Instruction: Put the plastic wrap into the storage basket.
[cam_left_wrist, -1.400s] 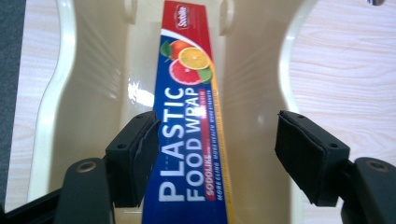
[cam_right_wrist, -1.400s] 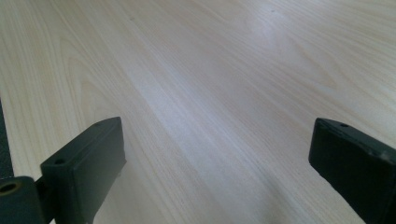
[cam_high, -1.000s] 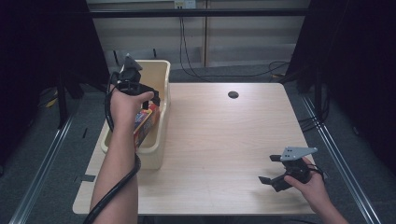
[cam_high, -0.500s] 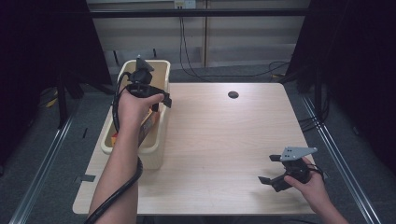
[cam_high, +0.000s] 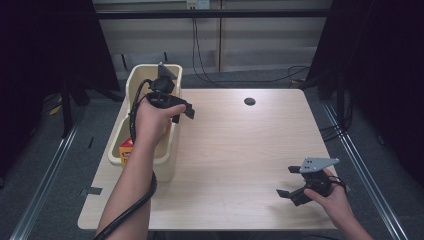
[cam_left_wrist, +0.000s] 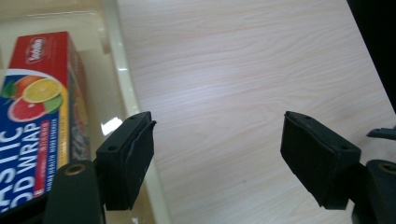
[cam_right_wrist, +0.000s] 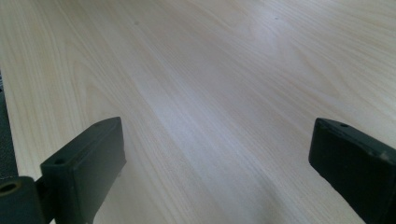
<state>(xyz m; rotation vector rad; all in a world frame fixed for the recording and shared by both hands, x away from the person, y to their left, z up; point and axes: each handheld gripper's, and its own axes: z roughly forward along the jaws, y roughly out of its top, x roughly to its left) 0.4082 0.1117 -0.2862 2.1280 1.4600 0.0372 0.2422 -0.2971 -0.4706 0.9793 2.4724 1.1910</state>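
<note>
While a pale wooden table (cam_high: 240, 150) fills the scene under the high view, a cream plastic bin (cam_high: 167, 165) stands along its left edge, its long side running away from the person. Inside the bin lies a box of plastic food wrap (cam_left_wrist: 32, 116), red at the top and blue below with printed citrus fruit; from above, a red and yellow corner of it shows at the bin's near end. The person's left forearm reaches up from the bottom edge, the left hand (cam_high: 152, 117) holding the left gripper (cam_high: 184, 111) above the bin's right wall. Seen from the left gripper view, its black jaws stand wide apart with nothing between them, one over the bin's rim, the other over bare tabletop. Near the table's front right corner, the right hand (cam_high: 330, 195) holds the right gripper (cam_high: 290, 184) low over the wood, jaws likewise spread and empty. A small dark round hole (cam_high: 249, 101) marks the far side of the table.
</note>
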